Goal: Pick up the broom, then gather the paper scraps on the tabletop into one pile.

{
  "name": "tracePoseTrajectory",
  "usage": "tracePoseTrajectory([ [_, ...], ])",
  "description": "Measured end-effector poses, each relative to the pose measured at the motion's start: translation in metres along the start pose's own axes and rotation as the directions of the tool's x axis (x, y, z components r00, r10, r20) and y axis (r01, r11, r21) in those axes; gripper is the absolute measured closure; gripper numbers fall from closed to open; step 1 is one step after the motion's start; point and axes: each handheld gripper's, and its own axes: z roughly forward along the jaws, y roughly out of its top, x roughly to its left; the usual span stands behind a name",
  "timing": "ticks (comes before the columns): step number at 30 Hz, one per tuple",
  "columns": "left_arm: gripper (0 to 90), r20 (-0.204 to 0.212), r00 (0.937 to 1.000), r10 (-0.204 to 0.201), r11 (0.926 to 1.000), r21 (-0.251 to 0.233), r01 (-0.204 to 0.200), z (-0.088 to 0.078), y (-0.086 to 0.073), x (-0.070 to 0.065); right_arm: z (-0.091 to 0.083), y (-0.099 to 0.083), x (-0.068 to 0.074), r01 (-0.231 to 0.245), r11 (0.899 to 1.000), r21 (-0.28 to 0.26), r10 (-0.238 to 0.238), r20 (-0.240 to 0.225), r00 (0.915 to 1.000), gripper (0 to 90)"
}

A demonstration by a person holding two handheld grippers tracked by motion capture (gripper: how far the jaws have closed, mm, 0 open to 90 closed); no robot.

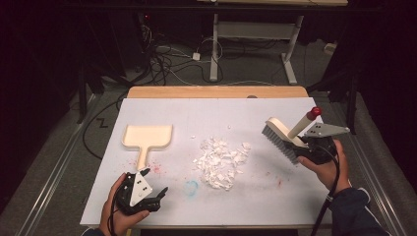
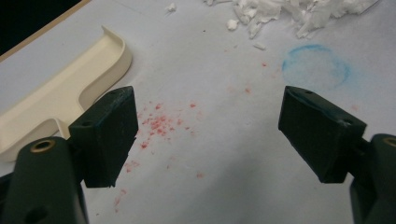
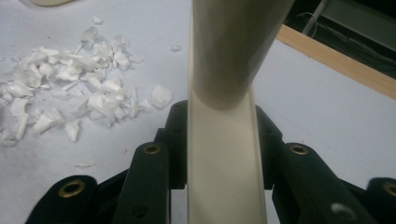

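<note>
- Right tool (image 1: 306, 143) is clamped on a cream hand brush (image 1: 285, 137), at approx. 3 o'clock of the desk (image 1: 275, 196). It is lifted, bristles pointing to the pile, red-tipped handle going up to 1 o'clock.
- In the right gripper view, both jaws press the cream brush body (image 3: 224, 158) between them.
- Left tool (image 1: 147, 194) is at approx. 7 o'clock, jaws spread wide w/ nothing between; it hovers over red specks (image 2: 159, 123).
- Cream dustpan (image 1: 146, 137) lies flat at 10 o'clock, handle toward the left tool, just beside it.
- White scraps pile (image 1: 221, 160) is in the center, between pan & brush.
- Step, as I judge: brush is taken, pan not yet.
- Next probably: left tool closes on the pan handle & brings the pan edge to the pile, then brush sweeps toward 9 o'clock.
- Light scraps may scatter, so slow strokes.
</note>
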Motion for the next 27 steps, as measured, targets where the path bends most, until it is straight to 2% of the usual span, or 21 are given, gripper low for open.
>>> tracePoseTrajectory([
  [5,19.0,0.005,0.9999,0.011,0.9997,0.022,-0.011,0.001,0.000,-0.001,0.001,-0.001,-0.001,-0.004,1.000,-0.002,0.004,0.012,0.9999,68.5],
  [9,18.9,0.015,0.9998,0.012,0.9995,0.028,-0.012,0.004,0.002,-0.002,0.004,-0.001,-0.003,-0.026,1.000,-0.003,0.026,0.021,0.9994,68.5],
  [13,18.9,0.019,0.9998,-0.007,0.9998,0.019,0.006,0.006,0.002,0.000,0.012,0.002,-0.005,-0.004,1.000,0.009,0.003,0.045,0.9990,68.5],
  [16,18.9,0.018,0.9998,-0.012,0.9997,0.022,0.011,0.007,0.002,0.001,0.025,0.006,-0.006,0.014,1.000,0.023,-0.016,0.064,0.9978,68.5],
  [17,18.9,0.018,0.9997,-0.014,0.9997,0.021,0.013,0.007,0.002,0.001,0.037,0.011,-0.006,0.036,0.998,0.047,-0.040,0.089,0.9952,68.5],
  [19,18.9,0.021,0.9998,-0.009,0.9998,0.020,0.008,0.008,0.003,0.000,0.051,0.017,-0.006,0.055,0.996,0.075,-0.063,0.101,0.9929,68.5],
  [20,18.9,0.021,0.9998,-0.009,0.9998,0.020,0.008,0.008,0.003,0.000,0.051,0.017,-0.006,0.055,0.996,0.075,-0.063,0.101,0.9929,68.5],
  [22,19.0,0.020,0.9998,-0.006,0.9997,0.023,0.005,0.009,0.003,0.001,0.071,0.029,-0.008,0.075,0.991,0.110,-0.088,0.116,0.9894,68.6],
  [23,19.0,0.024,0.9997,-0.006,0.9997,0.023,0.006,0.010,0.003,0.001,0.071,0.029,-0.008,0.075,0.991,0.110,-0.088,0.116,0.9894,68.6],
  [25,18.9,0.022,0.9998,-0.001,0.9997,0.025,0.001,0.010,0.003,0.001,0.089,0.041,-0.008,0.103,0.985,0.137,-0.123,0.146,0.9816,68.6],
  [27,18.9,0.030,0.9995,-0.007,0.9995,0.031,0.006,0.010,0.002,0.000,0.094,0.044,-0.007,0.107,0.984,0.141,-0.129,0.158,0.9790,68.6],
])
